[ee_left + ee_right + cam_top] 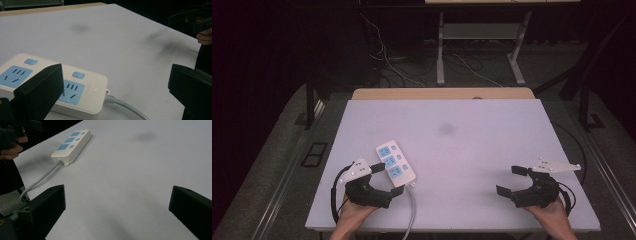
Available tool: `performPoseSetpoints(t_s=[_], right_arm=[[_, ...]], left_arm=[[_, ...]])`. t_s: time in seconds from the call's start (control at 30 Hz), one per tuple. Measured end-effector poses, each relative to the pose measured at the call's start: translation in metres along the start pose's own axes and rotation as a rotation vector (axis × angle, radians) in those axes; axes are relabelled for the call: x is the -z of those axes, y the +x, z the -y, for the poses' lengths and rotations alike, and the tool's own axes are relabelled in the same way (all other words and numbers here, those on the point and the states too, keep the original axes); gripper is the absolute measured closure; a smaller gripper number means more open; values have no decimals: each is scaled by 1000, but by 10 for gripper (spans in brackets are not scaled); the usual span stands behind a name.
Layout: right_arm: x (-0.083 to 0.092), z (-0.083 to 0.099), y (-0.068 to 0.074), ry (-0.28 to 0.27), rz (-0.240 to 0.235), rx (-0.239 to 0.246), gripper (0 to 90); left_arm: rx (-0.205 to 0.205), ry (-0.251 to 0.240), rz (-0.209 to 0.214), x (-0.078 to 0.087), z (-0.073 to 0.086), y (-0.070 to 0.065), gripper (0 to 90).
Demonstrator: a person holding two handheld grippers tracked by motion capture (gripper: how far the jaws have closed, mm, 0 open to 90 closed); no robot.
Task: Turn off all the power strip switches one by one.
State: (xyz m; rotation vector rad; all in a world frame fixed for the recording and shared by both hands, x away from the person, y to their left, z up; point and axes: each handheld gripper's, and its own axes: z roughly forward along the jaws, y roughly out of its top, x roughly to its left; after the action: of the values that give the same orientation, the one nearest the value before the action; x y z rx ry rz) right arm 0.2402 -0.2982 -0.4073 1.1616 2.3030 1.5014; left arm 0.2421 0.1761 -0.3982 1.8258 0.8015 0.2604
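Nearest the person, the left gripper has its jaws spread wide, one jaw beside the cord end of the power strip and the other over its top, gripping nothing. The strip lies flat on the white board, its grey cord trailing off the near edge. It looks light, stiff and smooth-sided, so I'd pinch it across its short width. Well to the strip's right, the right gripper is wide open too, empty.
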Motion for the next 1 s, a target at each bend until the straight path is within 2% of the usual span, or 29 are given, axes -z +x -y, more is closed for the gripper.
performPoseSetpoints(t_s=[0.77,1.0], right_arm=[[-1,1,0,10,6,4,5],[-2,1,0,12,6,3,5]], left_arm=[[-27,106,10,-7,-16,7,0],[-43,156,10,-9,-25,12,0]])
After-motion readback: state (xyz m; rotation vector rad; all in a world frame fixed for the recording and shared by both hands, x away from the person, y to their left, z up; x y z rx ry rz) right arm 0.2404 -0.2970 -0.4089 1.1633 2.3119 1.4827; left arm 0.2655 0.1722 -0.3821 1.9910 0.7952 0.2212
